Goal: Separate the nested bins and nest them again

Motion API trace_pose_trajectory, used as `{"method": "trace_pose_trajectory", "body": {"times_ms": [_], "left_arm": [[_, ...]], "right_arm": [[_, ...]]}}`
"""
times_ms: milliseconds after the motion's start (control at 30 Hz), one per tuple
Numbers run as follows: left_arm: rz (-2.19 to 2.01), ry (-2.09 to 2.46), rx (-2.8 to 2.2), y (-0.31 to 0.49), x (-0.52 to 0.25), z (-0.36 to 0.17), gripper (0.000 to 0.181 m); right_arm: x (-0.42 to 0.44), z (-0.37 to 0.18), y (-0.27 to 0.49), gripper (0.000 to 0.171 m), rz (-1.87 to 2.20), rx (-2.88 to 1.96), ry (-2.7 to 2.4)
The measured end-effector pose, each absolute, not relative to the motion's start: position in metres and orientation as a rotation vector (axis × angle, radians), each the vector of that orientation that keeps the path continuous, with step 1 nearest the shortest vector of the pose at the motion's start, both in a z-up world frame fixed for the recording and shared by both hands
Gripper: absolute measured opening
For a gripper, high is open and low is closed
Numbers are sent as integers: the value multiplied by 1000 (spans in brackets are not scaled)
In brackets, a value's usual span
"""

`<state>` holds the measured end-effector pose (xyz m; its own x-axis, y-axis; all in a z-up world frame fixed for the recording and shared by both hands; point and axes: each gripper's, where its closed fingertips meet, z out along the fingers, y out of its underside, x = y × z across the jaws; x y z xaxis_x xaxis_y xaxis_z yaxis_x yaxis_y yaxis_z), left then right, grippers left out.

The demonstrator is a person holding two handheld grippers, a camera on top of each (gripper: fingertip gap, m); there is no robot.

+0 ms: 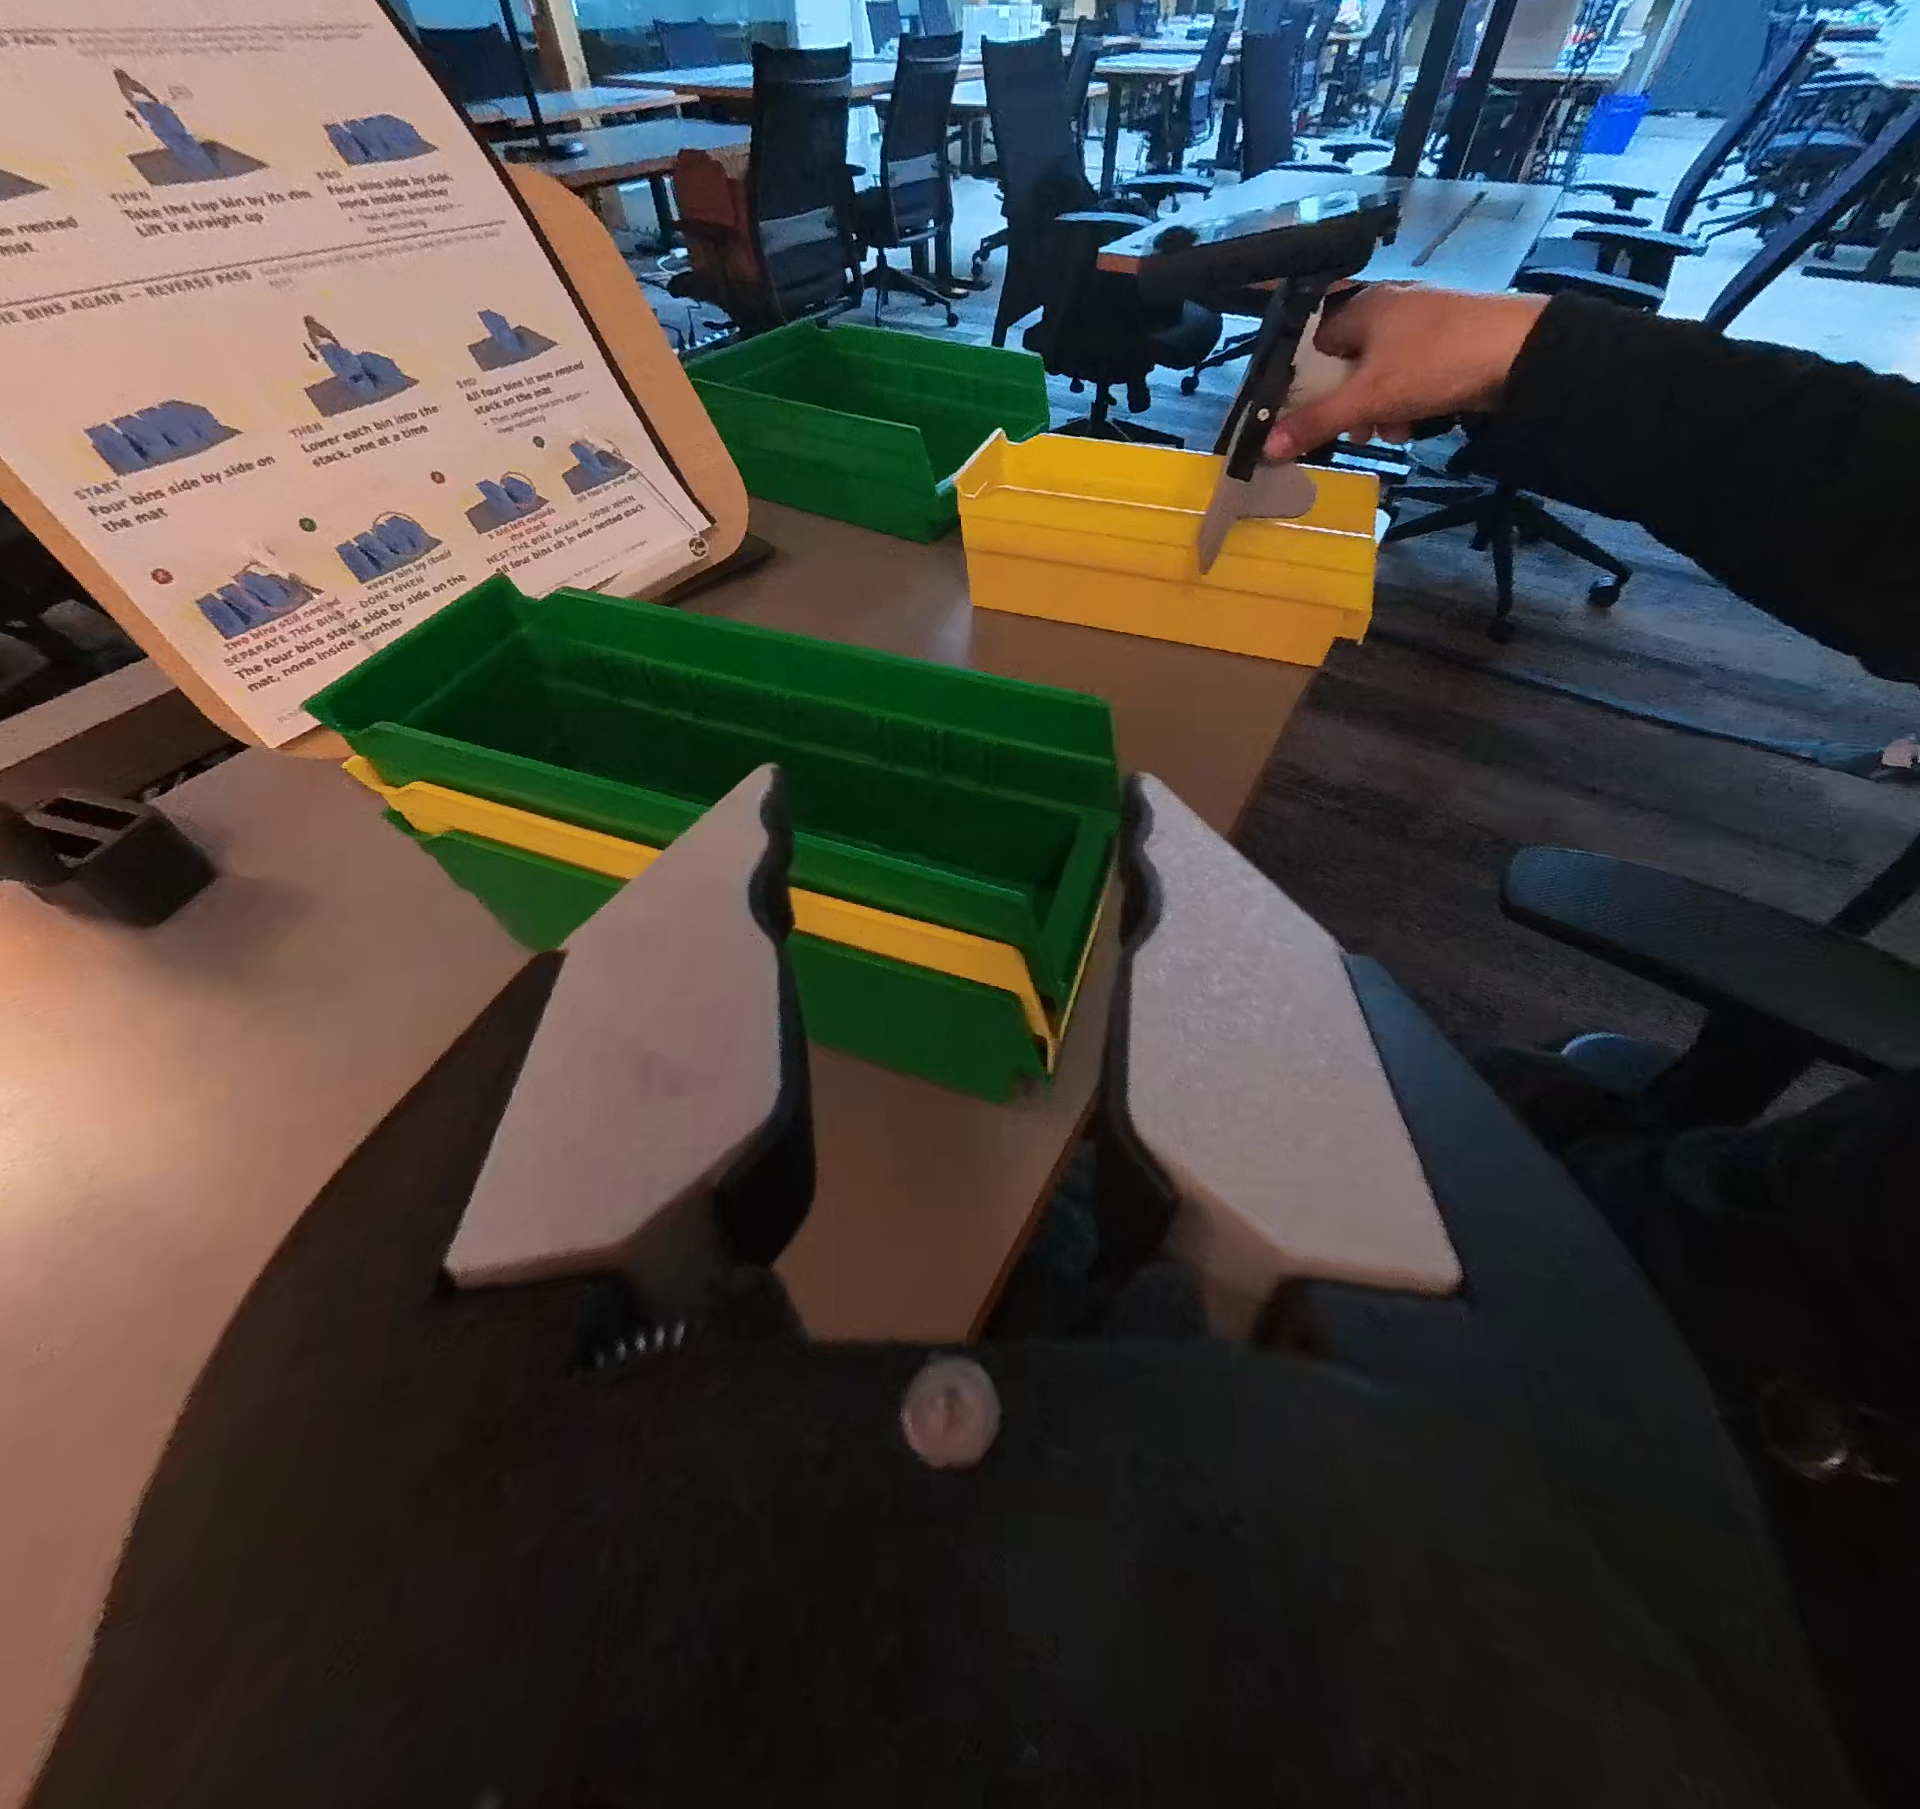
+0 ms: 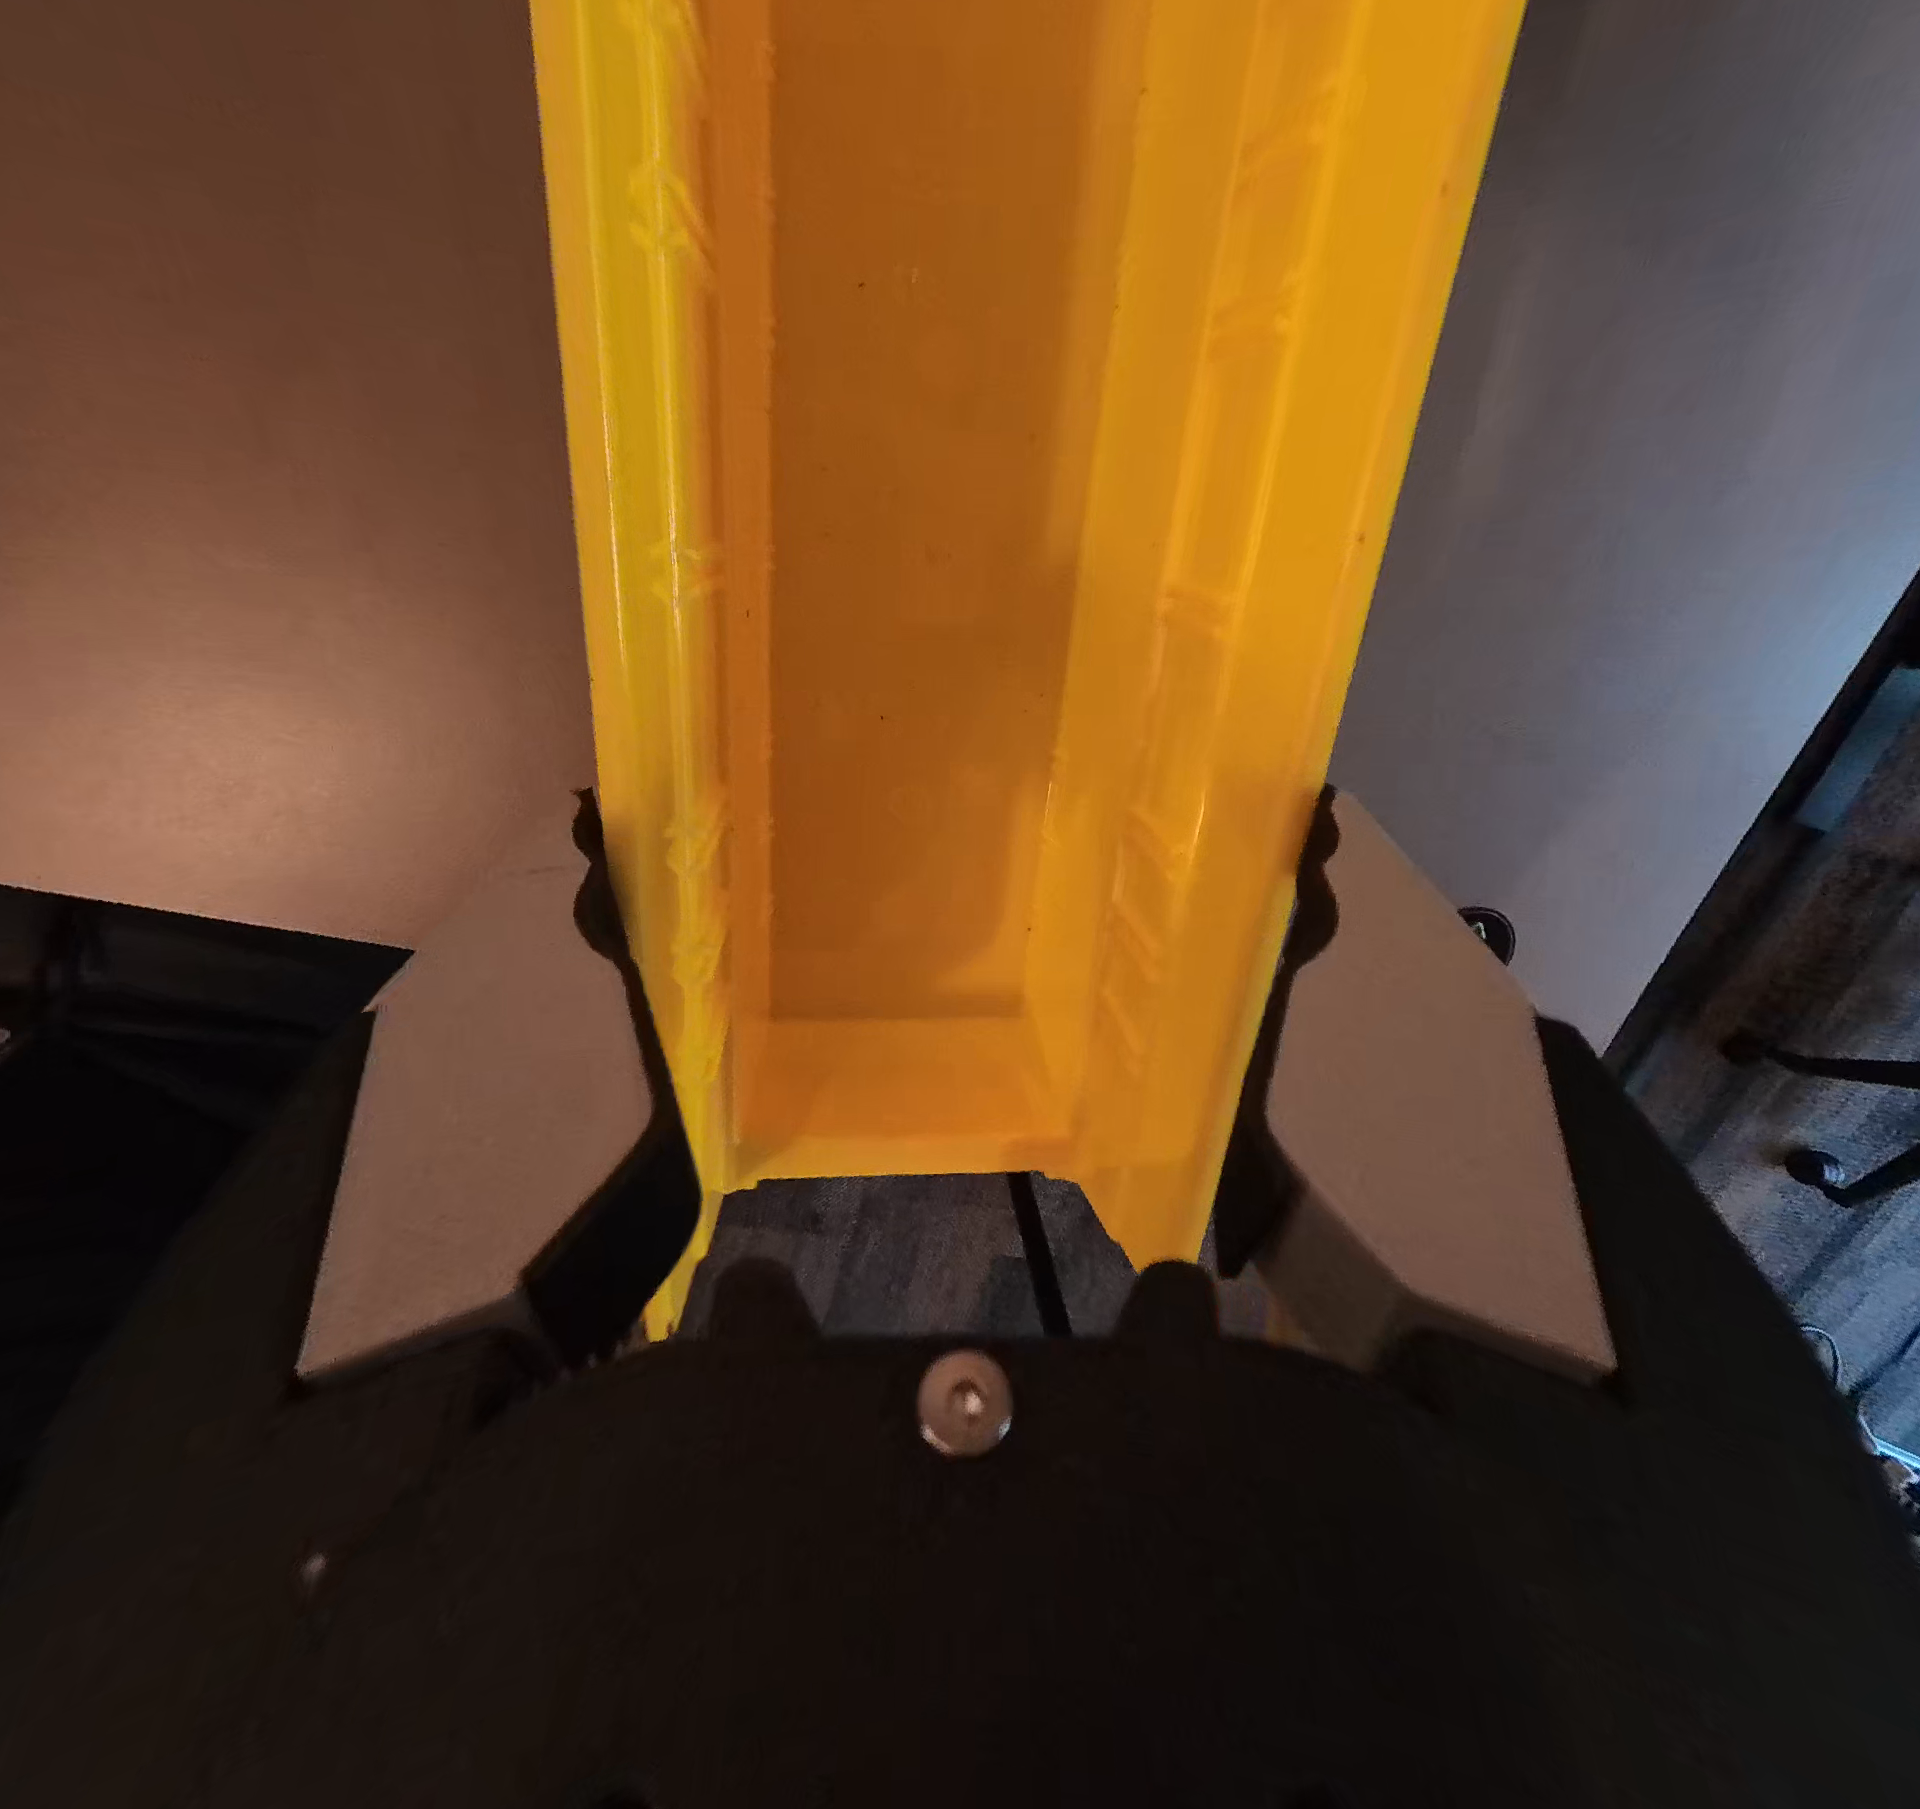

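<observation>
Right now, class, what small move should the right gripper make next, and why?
Probably lift the yellow bin straight up: the right gripper straddles it, pads against both side walls, and the three-bin stack stands nearby to receive it. Its near end overhangs the table edge.

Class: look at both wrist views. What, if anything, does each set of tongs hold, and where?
Right tongs straddle the lone yellow bin across its side walls near one end. Left tongs hold nothing.

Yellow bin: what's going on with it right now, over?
Right tongs straddle the yellow bin on the table. Left tongs open, empty, before the nested stack. Nothing in the way.
</observation>
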<state>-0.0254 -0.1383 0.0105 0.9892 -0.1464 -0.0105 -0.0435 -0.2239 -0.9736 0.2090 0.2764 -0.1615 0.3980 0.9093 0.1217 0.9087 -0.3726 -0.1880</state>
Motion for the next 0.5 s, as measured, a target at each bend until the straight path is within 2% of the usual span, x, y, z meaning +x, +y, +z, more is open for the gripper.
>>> {"method": "trace_pose_trajectory", "body": {"times_ms": [300,500], "left_arm": [[-84,104,-1789,-136,-34,11,57],[-74,92,-1806,-135,-38,6,57]], "right_arm": [[208,-162,275,129,-6,-2429,-1621],[209,-156,280,106,52,-2410,-1613]]}}
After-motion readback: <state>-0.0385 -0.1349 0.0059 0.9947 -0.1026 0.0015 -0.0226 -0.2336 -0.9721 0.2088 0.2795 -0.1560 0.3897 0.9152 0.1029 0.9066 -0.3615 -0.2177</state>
